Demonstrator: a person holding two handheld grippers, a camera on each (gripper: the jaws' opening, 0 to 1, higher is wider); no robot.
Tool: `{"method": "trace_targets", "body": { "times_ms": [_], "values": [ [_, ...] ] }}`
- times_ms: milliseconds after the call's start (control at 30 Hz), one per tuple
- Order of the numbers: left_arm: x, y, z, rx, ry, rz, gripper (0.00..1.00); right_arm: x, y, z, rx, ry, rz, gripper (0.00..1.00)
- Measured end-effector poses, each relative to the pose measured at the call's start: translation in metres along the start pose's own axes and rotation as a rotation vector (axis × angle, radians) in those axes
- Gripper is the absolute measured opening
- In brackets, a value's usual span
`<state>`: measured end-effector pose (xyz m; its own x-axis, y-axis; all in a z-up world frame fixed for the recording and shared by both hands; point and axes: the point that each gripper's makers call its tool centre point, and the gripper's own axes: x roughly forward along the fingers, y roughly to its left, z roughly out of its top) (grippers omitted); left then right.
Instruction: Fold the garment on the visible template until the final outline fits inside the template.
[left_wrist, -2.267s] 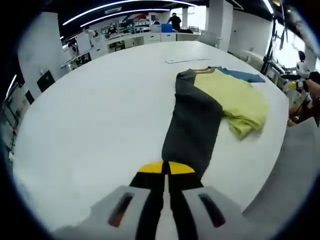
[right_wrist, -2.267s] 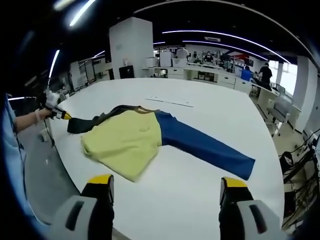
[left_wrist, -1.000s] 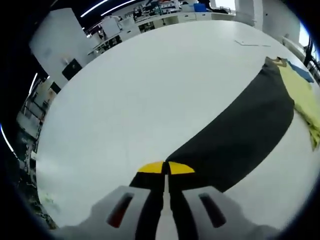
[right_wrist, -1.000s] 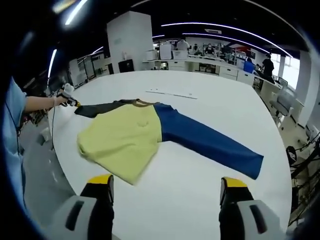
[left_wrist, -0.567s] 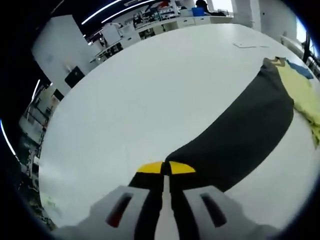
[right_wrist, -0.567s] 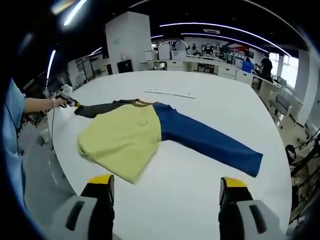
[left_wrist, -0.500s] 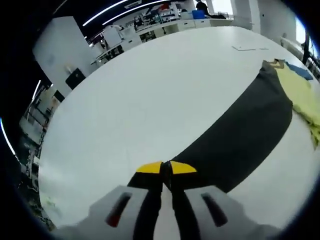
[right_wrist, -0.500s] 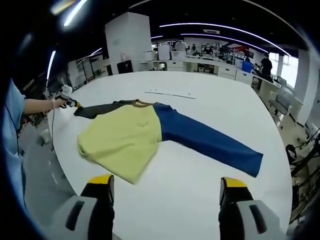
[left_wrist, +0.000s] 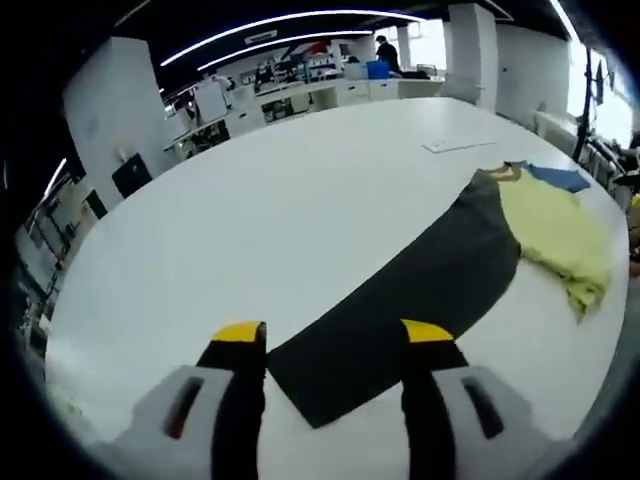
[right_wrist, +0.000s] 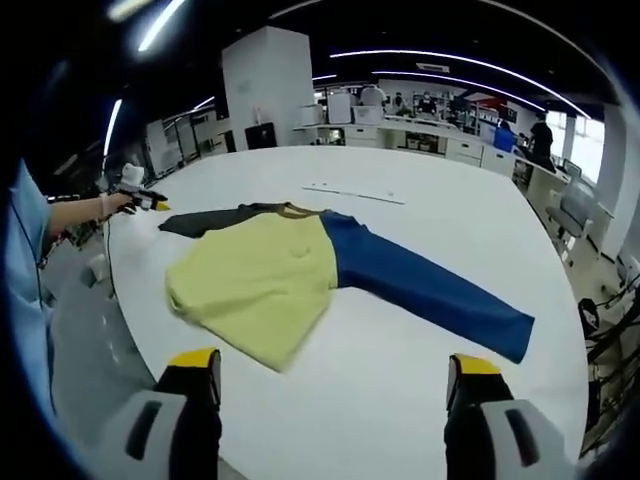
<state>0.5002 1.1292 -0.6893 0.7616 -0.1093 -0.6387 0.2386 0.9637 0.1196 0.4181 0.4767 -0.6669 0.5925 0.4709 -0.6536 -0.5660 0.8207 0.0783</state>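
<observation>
Left gripper (left_wrist: 332, 345) jaws wide, empty, straddling the limp dark sleeve (left_wrist: 400, 300); right gripper (right_wrist: 335, 375) gapes too. Grab its cuff edge.

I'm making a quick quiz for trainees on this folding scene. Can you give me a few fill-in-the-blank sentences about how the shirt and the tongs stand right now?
1. The shirt's body is ____ in colour.
2. The sleeve lying between the left tongs is dark ____.
3. The other sleeve is ____.
4. The right tongs are ____, holding nothing.

Missing words: yellow; grey; blue; open
</observation>
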Motion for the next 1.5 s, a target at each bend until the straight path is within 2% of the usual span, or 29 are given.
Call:
{"method": "trace_targets", "body": {
  "times_ms": [67, 100, 133, 167, 233, 267, 367, 433, 667, 900, 1100, 1300, 1367, 1500],
  "values": [
    [-0.009, -0.020, 0.014, -0.006, -0.055, -0.051, 0.64, -0.001, 0.000, 0.000, -0.006, -0.004, 0.002, 0.98],
    [-0.013, -0.028, 0.018, -0.007, -0.063, -0.061, 0.69, -0.002, 0.001, 0.001, -0.008, -0.005, 0.004, 0.99],
    [-0.017, -0.041, 0.023, 0.008, -0.086, -0.096, 0.78, -0.002, 0.001, 0.001, -0.008, -0.010, 0.004, 0.99],
    [-0.018, -0.047, 0.024, 0.018, -0.092, -0.104, 0.85, -0.003, 0.001, 0.001, -0.010, -0.011, 0.005, 1.00],
    [-0.022, -0.068, 0.025, 0.012, -0.092, -0.166, 0.98, -0.003, 0.002, 0.002, -0.015, -0.014, 0.005, 1.00],
    [-0.024, -0.073, 0.026, 0.013, -0.098, -0.166, 0.99, -0.004, 0.002, 0.003, -0.020, -0.016, 0.005, 1.00],
    [-0.030, -0.096, 0.025, 0.063, -0.102, -0.223, 0.99, -0.008, 0.001, 0.006, -0.029, -0.028, 0.005, 1.00],
    [-0.032, -0.104, 0.021, 0.080, -0.076, -0.241, 0.99, -0.011, -0.001, 0.008, -0.027, -0.035, -0.004, 1.00],
    [-0.041, -0.124, 0.015, 0.120, -0.055, -0.293, 0.99, -0.017, -0.003, 0.009, -0.034, -0.056, -0.010, 1.00],
    [-0.057, -0.154, 0.020, 0.175, -0.085, -0.345, 0.99, -0.014, 0.007, 0.005, -0.073, -0.049, 0.010, 0.98],
    [-0.069, -0.185, 0.019, 0.193, -0.097, -0.385, 0.94, -0.009, 0.015, 0.004, -0.110, -0.048, 0.028, 0.95],
    [-0.077, -0.213, 0.011, 0.185, -0.102, -0.419, 0.90, -0.003, 0.023, 0.001, -0.143, -0.025, 0.052, 0.88],
    [-0.082, -0.228, 0.008, 0.181, -0.104, -0.457, 0.88, -0.001, 0.026, 0.001, -0.156, -0.020, 0.059, 0.88],
    [-0.084, -0.242, 0.001, 0.185, -0.106, -0.482, 0.84, 0.003, 0.032, 0.000, -0.175, -0.010, 0.079, 0.84]
  ]
}}
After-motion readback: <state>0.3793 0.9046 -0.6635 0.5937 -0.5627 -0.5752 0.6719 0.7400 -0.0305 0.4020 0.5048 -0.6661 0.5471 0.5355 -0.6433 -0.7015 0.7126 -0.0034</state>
